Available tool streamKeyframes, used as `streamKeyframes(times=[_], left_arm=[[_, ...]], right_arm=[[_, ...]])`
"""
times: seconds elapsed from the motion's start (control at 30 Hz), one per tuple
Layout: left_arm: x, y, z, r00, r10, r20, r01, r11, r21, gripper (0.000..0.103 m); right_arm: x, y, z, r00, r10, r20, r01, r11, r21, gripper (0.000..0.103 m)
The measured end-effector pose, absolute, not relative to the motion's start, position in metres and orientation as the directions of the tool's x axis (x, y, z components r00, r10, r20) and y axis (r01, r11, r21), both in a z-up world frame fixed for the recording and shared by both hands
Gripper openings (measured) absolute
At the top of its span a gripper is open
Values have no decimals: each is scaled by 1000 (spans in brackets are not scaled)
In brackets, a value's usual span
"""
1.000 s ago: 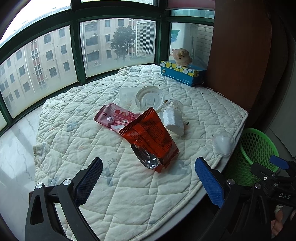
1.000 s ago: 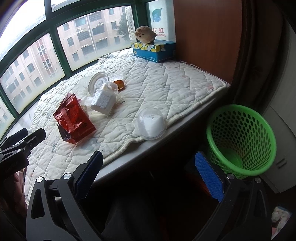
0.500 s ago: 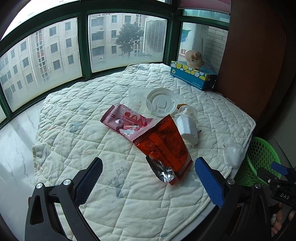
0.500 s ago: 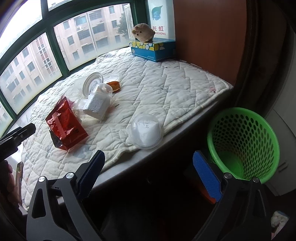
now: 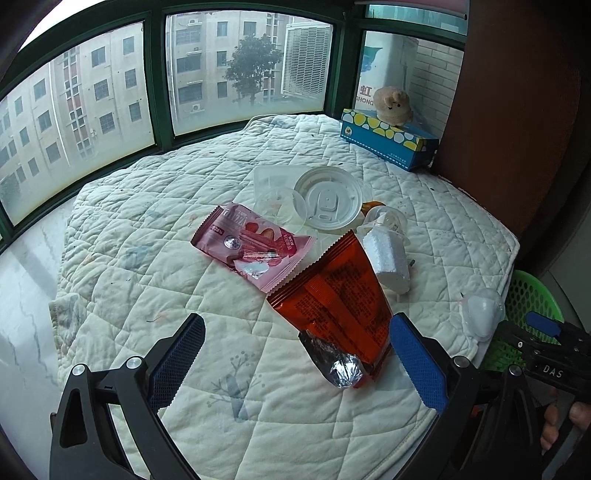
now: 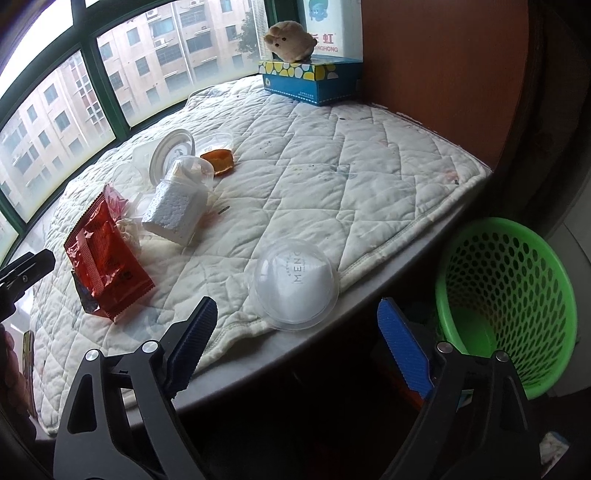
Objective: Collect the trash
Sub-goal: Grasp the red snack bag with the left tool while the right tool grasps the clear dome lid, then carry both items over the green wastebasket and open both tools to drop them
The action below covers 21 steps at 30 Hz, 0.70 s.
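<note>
Trash lies on a white quilted pad [image 5: 155,280]: a red snack bag [image 5: 336,306] with torn foil end, a pink wrapper [image 5: 251,240], a white foam block [image 5: 386,258], a round white lid [image 5: 327,199] and clear plastic tubs behind. A clear domed cup [image 6: 293,282] sits at the pad's near edge. A green basket [image 6: 506,302] stands on the floor at right. My left gripper [image 5: 295,354] is open and empty, just in front of the red bag. My right gripper [image 6: 295,339] is open and empty, just below the domed cup.
A blue tissue box [image 6: 312,79] with a plush toy [image 6: 290,35] on it stands at the far corner by a brown wall panel [image 6: 443,66]. Green-framed windows curve behind the pad. A small tub with orange residue [image 6: 218,160] lies near the lid.
My left gripper has moved forward and left, nearer the red bag. My right gripper has moved closer to the domed cup at the pad's edge. Both stay open.
</note>
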<state>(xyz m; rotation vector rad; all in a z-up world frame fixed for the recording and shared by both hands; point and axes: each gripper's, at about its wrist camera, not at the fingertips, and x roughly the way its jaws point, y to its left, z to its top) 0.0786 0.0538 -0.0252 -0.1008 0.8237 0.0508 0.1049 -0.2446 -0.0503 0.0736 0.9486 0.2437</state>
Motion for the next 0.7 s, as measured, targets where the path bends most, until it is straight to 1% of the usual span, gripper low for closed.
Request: streamKeyframes(times=[0.2, 0.37, 0.5, 0.57, 0.6, 0.63, 0.7], left_arm=[[97, 59, -35, 656, -23, -755, -76, 993, -96, 97], [113, 59, -41, 646, -52, -762, -30, 995, -92, 96], [129, 64, -45, 628, -106, -771, 15, 992, -124, 94], [136, 63, -47, 620, -122, -775, 46, 992, -120, 83], [140, 62, -48, 615, -129, -778, 61, 991, -116, 81], [143, 61, -50, 609, -131, -782, 73, 991, -110, 75], [147, 60, -52, 598, -158, -785, 100, 987, -123, 72]], right_arm=[[116, -241, -57, 548, 232, -803, -172, 971, 163, 87], [126, -240, -64, 533, 228, -815, -163, 973, 166, 82], [134, -239, -69, 526, 227, -820, -157, 973, 169, 77], [138, -238, -72, 519, 226, -824, -153, 973, 170, 73], [139, -237, -74, 515, 228, -826, -153, 973, 174, 72], [141, -237, -76, 511, 228, -829, -152, 973, 174, 70], [142, -235, -78, 505, 225, -834, -153, 973, 170, 64]])
